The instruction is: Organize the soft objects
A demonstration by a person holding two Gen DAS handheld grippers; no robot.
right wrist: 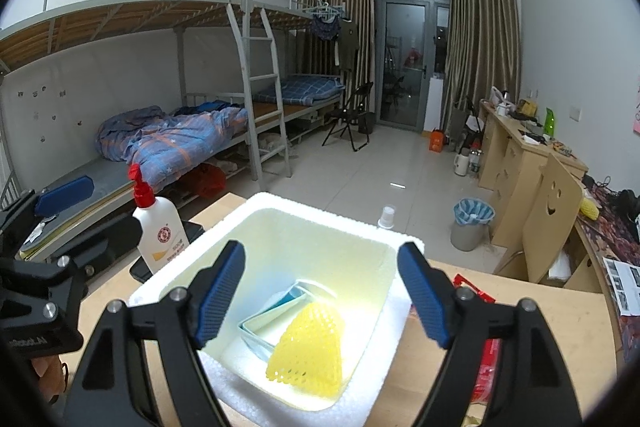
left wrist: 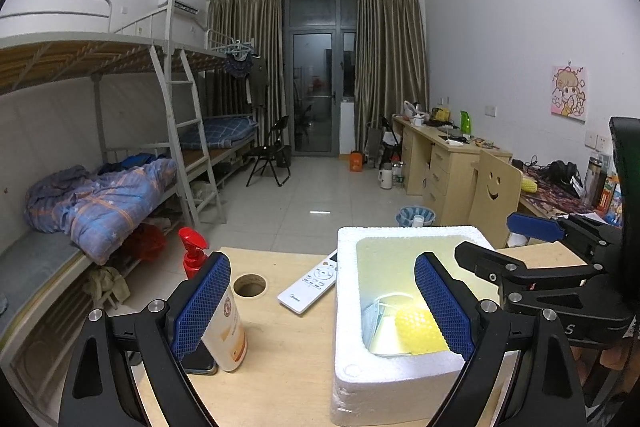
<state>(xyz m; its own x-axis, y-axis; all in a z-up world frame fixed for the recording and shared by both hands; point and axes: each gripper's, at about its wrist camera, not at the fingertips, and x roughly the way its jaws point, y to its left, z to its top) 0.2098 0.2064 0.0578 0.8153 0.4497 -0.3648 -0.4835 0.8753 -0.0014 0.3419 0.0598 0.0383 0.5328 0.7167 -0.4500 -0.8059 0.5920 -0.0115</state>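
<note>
A white foam box (left wrist: 348,311) (right wrist: 384,239) stands on the wooden table. Inside it lie a yellow foam net (left wrist: 418,333) (right wrist: 308,351) and a light blue face mask (left wrist: 376,319) (right wrist: 280,307). My left gripper (left wrist: 322,307) is open and empty, above the table at the box's left side; its right finger overlaps the box's opening. My right gripper (right wrist: 322,295) is open and empty, hovering over the box above the net. The right gripper also shows at the right of the left wrist view (left wrist: 532,247).
A white lotion bottle with a red pump (left wrist: 224,323) (right wrist: 158,227) stands left of the box on a dark phone (left wrist: 200,361). A white remote (left wrist: 310,281) lies beside the box. A round hole (left wrist: 250,285) is in the table. A red packet (right wrist: 486,359) lies right of the box.
</note>
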